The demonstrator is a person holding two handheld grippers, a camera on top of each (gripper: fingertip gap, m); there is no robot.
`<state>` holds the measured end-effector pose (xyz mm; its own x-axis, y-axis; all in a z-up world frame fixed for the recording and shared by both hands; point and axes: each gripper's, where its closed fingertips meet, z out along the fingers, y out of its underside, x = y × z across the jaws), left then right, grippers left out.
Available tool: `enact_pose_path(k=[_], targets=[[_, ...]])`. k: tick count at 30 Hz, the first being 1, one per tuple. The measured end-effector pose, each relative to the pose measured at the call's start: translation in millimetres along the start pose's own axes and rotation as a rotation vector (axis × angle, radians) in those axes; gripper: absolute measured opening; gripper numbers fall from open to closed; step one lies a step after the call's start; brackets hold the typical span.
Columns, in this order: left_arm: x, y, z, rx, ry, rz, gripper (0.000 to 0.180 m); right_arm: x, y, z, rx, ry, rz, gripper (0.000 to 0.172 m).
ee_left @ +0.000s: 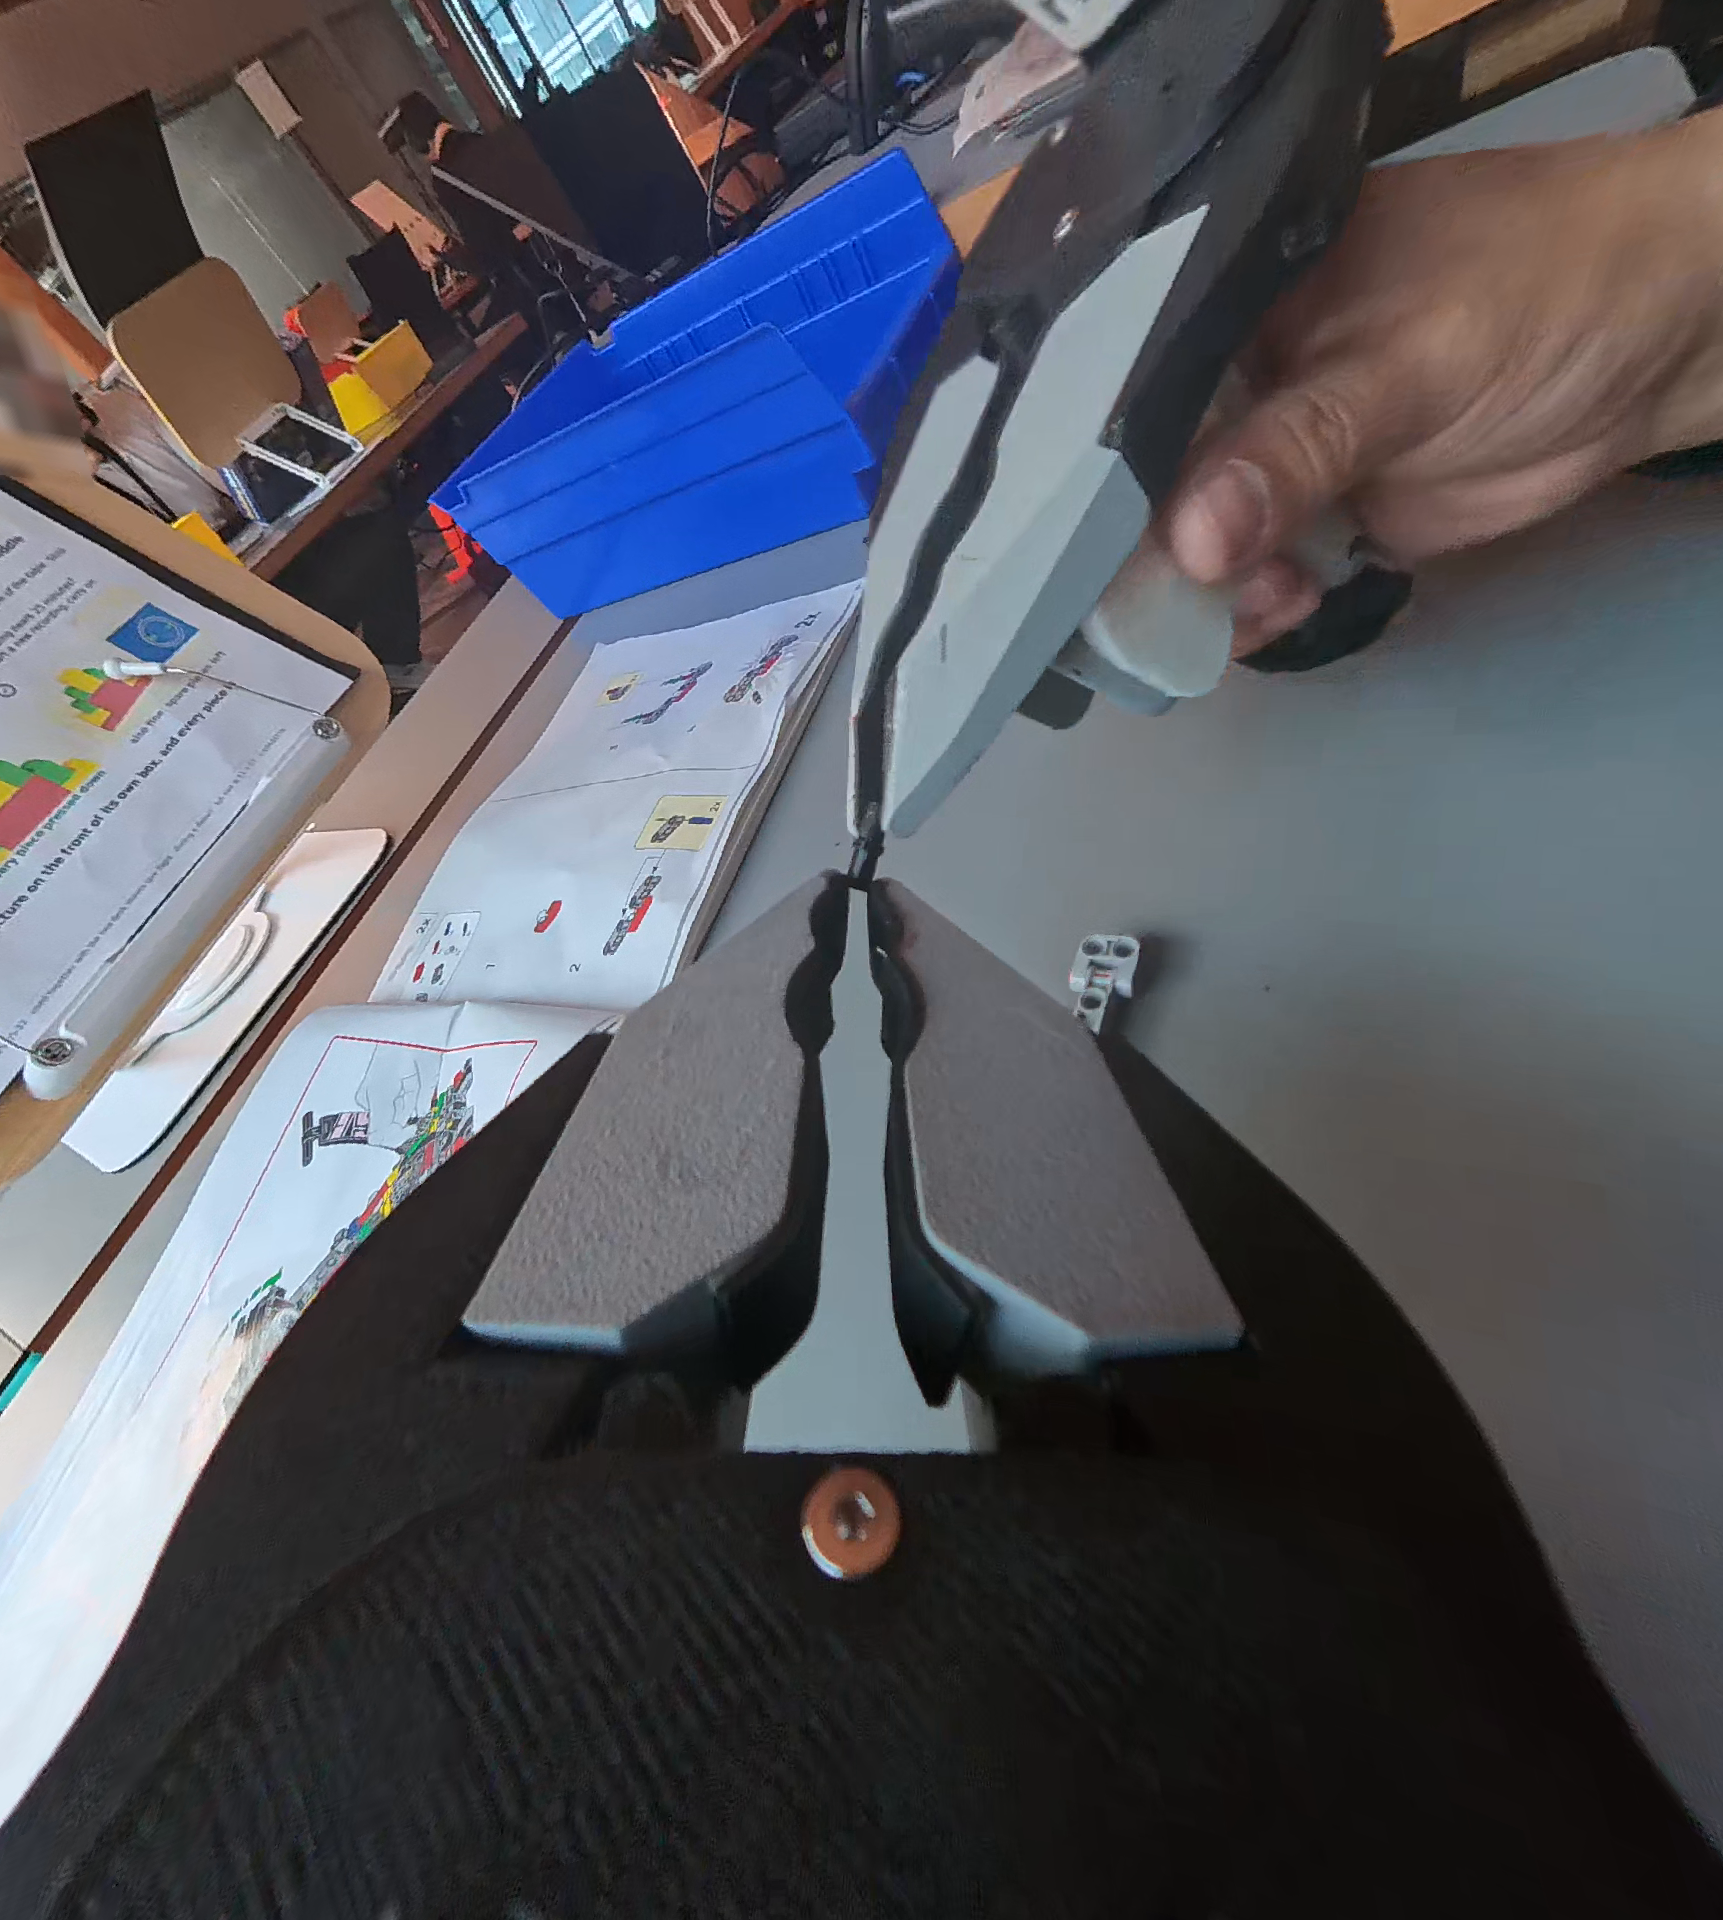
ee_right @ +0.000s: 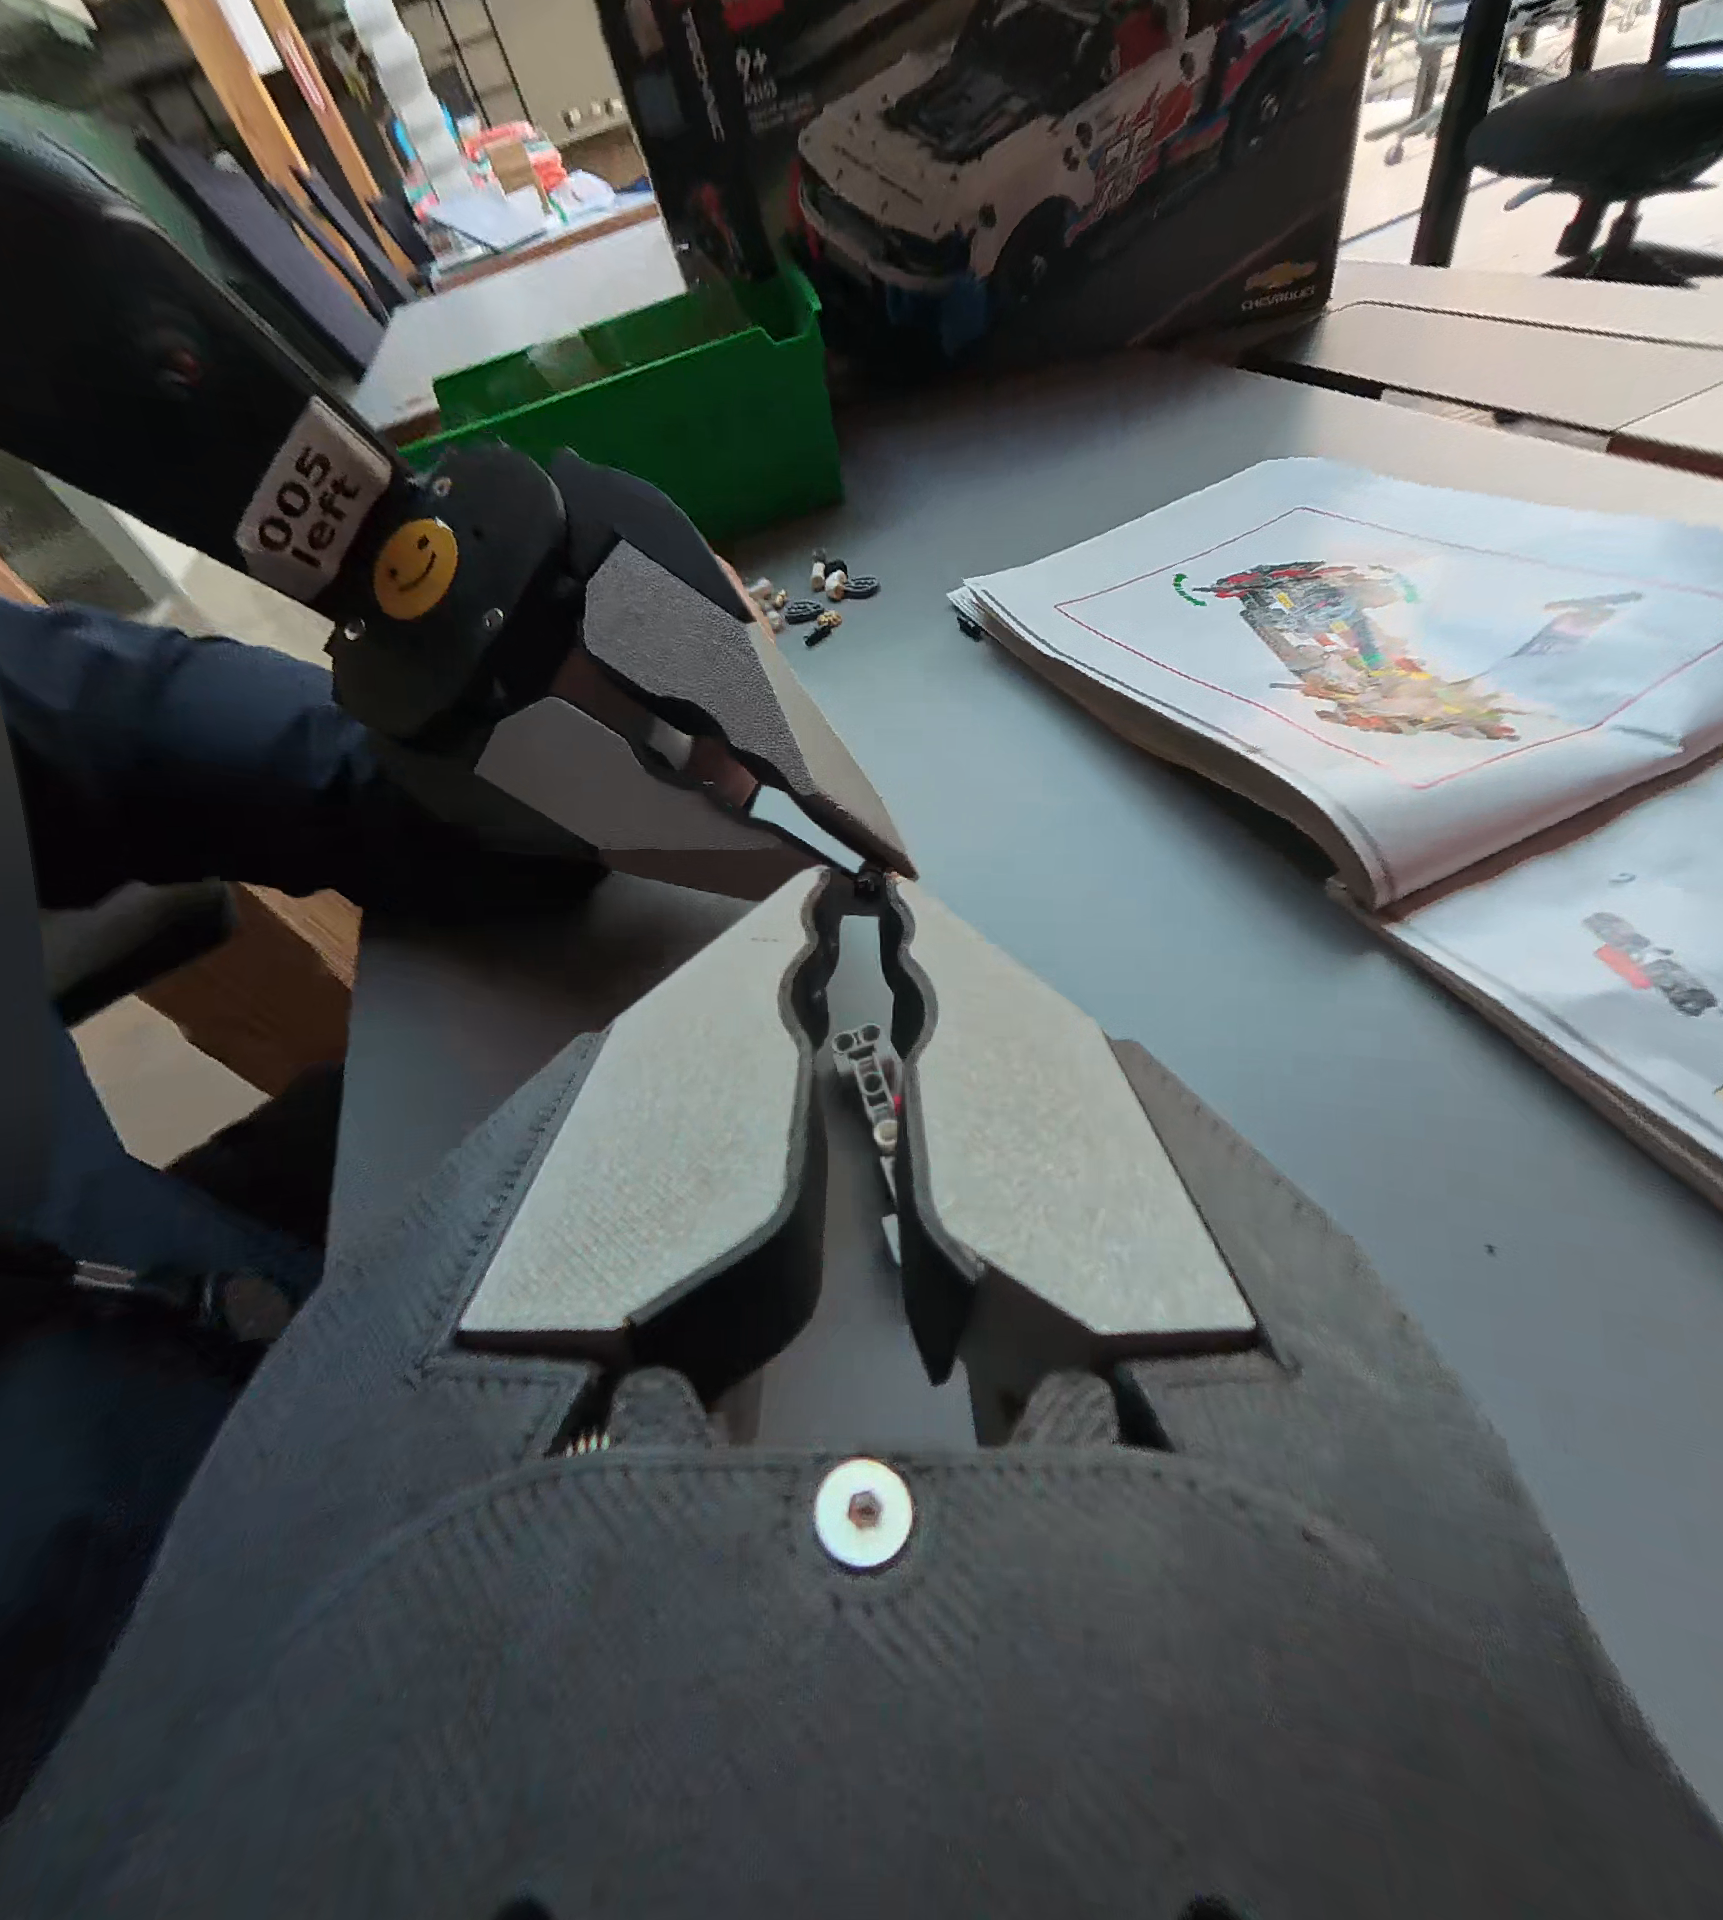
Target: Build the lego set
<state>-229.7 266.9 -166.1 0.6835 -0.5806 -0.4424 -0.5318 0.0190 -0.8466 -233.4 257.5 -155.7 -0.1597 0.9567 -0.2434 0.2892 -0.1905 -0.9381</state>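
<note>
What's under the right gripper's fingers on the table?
A light grey holed connector piece lies on the grey table below the right gripper. Its lower end is covered by the fingers.

1. A grey table (ee_right: 1200, 987) carries everything; its matt top runs beneath both sets of fingertips.
2. A small light-grey connector piece (ee_left: 1104, 971) lies on it just right of the left gripper (ee_left: 859, 885), and shows below the fingertips of the right gripper (ee_right: 865, 883).
3. An open instruction booklet (ee_right: 1408, 665) lies to the right of the right gripper, pages up.
4. A scatter of small dark and pale parts (ee_right: 821, 597) sits beyond the right gripper, before a green bin (ee_right: 670, 426).
5. A blue bin (ee_left: 732, 416) stands beyond the left gripper, past the booklet's far edge.
6. A large printed box (ee_right: 1023, 156) stands behind the green bin.
</note>
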Motion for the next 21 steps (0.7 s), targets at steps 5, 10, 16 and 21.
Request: enact_pose_path(k=[5, 10, 16, 21], targets=[[1, -1, 0, 0.005, 0.002, 0.009, 0.001, 0, 1, -1, -0.066, 0.031, -0.110, 0.002], [4, 0, 1, -0.003, 0.012, 0.014, 0.001, 1, 4, -2, -0.116, 0.043, -0.135, 0.002], [6, 4, 2, -0.031, 0.020, 0.014, 0.001, 2, 8, 0, -0.134, 0.057, -0.139, 0.002], [10, 6, 5, -0.047, 0.039, 0.014, 0.001, 1, 13, -2, -0.163, 0.049, -0.136, 0.002]])
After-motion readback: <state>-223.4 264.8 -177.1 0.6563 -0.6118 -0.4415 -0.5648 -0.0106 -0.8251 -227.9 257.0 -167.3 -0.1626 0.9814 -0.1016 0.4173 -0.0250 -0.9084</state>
